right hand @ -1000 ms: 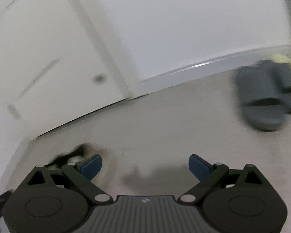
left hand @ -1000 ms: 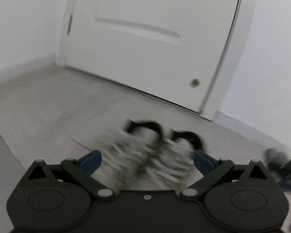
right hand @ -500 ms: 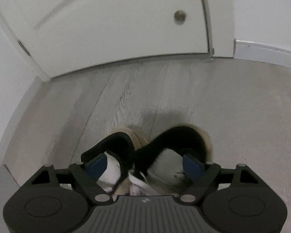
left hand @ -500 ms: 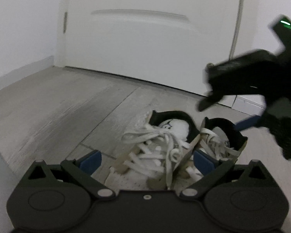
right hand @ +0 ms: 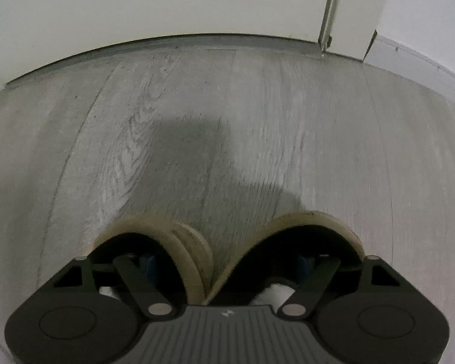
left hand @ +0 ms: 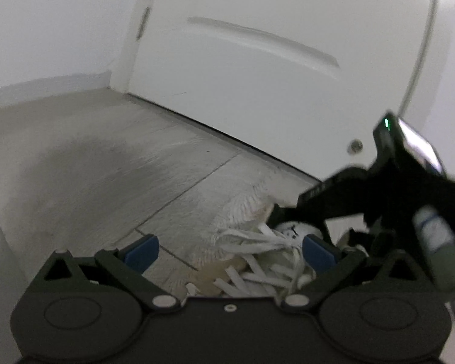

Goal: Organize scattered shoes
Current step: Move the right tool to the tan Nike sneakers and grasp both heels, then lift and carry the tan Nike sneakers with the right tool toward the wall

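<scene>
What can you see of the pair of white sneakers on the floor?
The pair of white lace-up sneakers with black collar linings and cream rubber soles sits heels side by side on the grey wood-look floor near the white door. Laces lie loose. The right tongs reach one finger into each shoe's opening, still open.

Black left gripper [left hand: 229, 250], blue pads [left hand: 142, 250], silver pivot screws, ribbed right gripper [right hand: 227, 265]

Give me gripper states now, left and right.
Left gripper: open, holding nothing, beside the laced sneaker.
Right gripper: open, one finger inside each sneaker collar, the heels between them, not clamped yet.
</scene>
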Motion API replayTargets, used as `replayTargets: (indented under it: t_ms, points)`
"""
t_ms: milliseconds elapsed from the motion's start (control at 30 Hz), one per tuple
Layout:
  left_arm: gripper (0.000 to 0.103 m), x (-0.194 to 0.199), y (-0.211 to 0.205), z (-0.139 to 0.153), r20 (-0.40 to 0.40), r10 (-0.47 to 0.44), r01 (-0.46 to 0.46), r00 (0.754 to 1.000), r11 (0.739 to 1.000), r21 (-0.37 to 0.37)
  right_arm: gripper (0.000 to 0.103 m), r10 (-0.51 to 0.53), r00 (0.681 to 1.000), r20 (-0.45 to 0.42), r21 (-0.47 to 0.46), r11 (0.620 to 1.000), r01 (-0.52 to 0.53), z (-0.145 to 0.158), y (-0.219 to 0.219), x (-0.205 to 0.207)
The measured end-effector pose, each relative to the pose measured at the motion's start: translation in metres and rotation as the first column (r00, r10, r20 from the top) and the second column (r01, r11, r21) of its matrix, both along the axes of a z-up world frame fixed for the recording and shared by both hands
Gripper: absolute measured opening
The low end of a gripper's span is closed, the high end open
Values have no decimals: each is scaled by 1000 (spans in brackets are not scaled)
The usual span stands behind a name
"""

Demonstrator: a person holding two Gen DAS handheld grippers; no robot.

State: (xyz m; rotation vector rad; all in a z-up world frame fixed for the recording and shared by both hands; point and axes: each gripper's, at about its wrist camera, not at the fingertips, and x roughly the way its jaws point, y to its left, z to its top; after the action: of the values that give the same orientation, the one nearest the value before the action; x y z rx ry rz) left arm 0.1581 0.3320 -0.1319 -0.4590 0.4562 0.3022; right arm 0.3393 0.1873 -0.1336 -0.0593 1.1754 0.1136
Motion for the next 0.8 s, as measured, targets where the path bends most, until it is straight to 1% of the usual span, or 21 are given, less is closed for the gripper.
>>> replayTargets:
  t_ms: [100,167,233,300,367,467,533,633,700,767,800]
  points:
    - [102,-2,14,-6,2,48,-47,999,996,-77,77,9,997,72,-35,999,-6,-4,11,5]
    - [102,-2,23,-9,2,76,-75,997,990,-122,73,24,991,130,-42,999,-19,-5,15,-1]
    - [102,-3,32,-12,7,106,-103,994,979,-175,70,20,987,158,-31,999,-15,-5,12,-4]
    - [102,-5,37,-14,9,125,-120,992,971,-207,63,9,983,182,-16,1000,-6,-4,7,-8]
    - [102,-6,39,-16,6,139,-134,990,966,-220,60,-3,975,222,9,1000,0,-4,5,-10]
    - [102,-7,37,-14,7,132,-128,991,971,-202,57,2,944,330,87,996,-33,1,-8,-29]
    - [102,-6,34,-12,13,118,-113,993,975,-193,56,2,898,440,136,988,-69,8,-20,-53]
    - [102,-4,32,-12,14,108,-104,994,978,-178,56,-17,833,552,166,982,-90,18,-30,-81]
    - [102,-5,32,-12,18,105,-100,994,979,-177,56,-32,788,614,166,982,-89,22,-32,-96]
    - [102,-7,33,-13,29,104,-97,994,978,-187,56,-40,756,653,163,983,-89,25,-32,-104]
    - [102,-7,34,-13,34,105,-97,994,976,-193,56,-43,728,684,159,983,-91,28,-32,-110]
